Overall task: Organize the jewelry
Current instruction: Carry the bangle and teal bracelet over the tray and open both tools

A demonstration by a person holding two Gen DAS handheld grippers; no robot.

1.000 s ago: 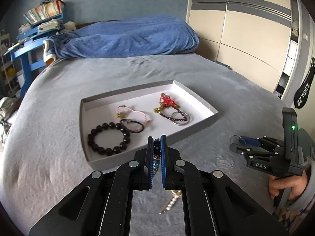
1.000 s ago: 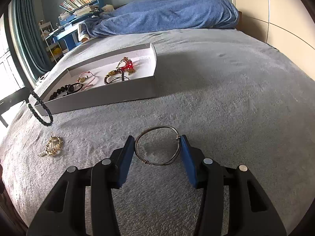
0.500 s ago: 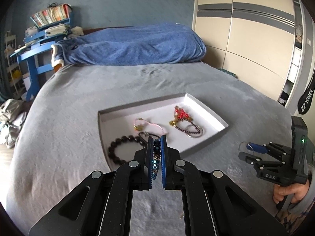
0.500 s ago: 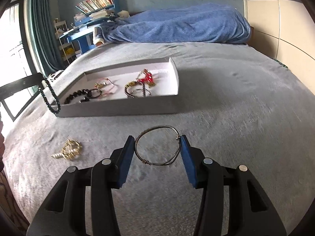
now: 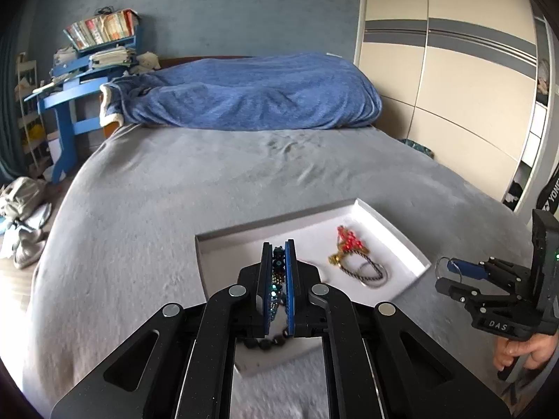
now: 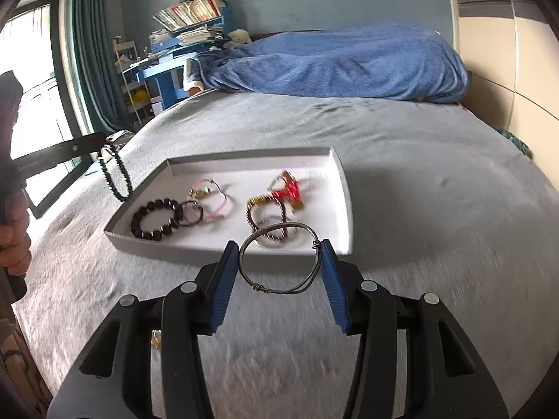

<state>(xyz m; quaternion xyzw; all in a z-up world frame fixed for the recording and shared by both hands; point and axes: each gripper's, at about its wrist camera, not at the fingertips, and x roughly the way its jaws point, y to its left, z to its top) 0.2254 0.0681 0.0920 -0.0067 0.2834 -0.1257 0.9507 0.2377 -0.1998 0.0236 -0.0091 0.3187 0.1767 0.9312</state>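
Over the grey bed (image 5: 157,209), through the left wrist camera, we see the left gripper (image 5: 278,255) with its blue pads pressed onto a strand of dark and teal beads (image 5: 276,286), the rest of the strand hanging below between the fingers. Beneath and ahead lies the shallow white tray (image 5: 394,234), holding a red and gold bracelet (image 5: 347,244) and a silver ring-shaped bangle (image 5: 374,276) near its right side. Off to the right, the right gripper (image 5: 450,274) floats above the bed with a thin wire hoop between its tips, a hand (image 5: 524,349) gripping its handle. A blue blanket (image 5: 244,94) is heaped at the far end.

From the right wrist camera, we find the right gripper (image 6: 279,255) closed on a wire bangle (image 6: 279,258), its pads touching the hoop on both sides, just short of the tray's near wall (image 6: 209,248). Inside the tray sit a black bead bracelet (image 6: 157,218), a dark hair tie (image 6: 191,212) touching it, a pink cord bracelet (image 6: 213,199) and the red and gold piece (image 6: 288,188), slightly blurred. At the left edge, the dark bead strand (image 6: 117,174) dangles from the left gripper just beside the tray's far-left corner.
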